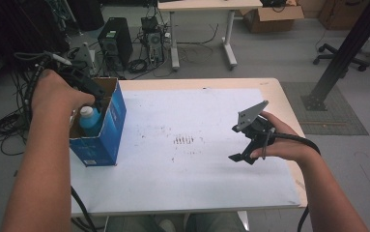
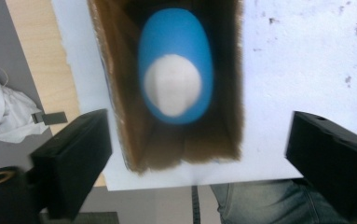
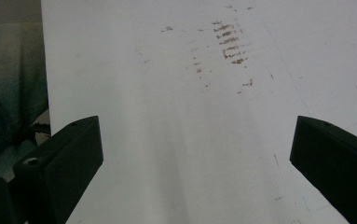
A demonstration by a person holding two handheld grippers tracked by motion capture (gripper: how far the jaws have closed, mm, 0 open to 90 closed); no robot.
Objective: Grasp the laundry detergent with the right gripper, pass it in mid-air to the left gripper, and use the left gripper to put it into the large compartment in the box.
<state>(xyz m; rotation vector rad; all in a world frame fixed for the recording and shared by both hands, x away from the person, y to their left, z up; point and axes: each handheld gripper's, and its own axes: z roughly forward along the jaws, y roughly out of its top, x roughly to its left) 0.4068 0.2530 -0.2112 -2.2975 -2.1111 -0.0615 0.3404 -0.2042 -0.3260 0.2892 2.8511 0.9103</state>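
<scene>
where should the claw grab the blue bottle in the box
By the white cap, from straight above. The bottle stands upright in the open-topped box, whose walls block its sides, so the cap is probably the only part reachable.

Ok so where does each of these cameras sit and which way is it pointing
High view: above the person's side, looking forward and down on the table; both forearms, left tool and right tool show.
Left gripper view: on the left tool, looking down into the open box at the blue bottle; its open jaws show.
Right gripper view: on the right tool, facing the white sheet; open jaws show.
Shared: box and bottle, high and left gripper views.
</scene>
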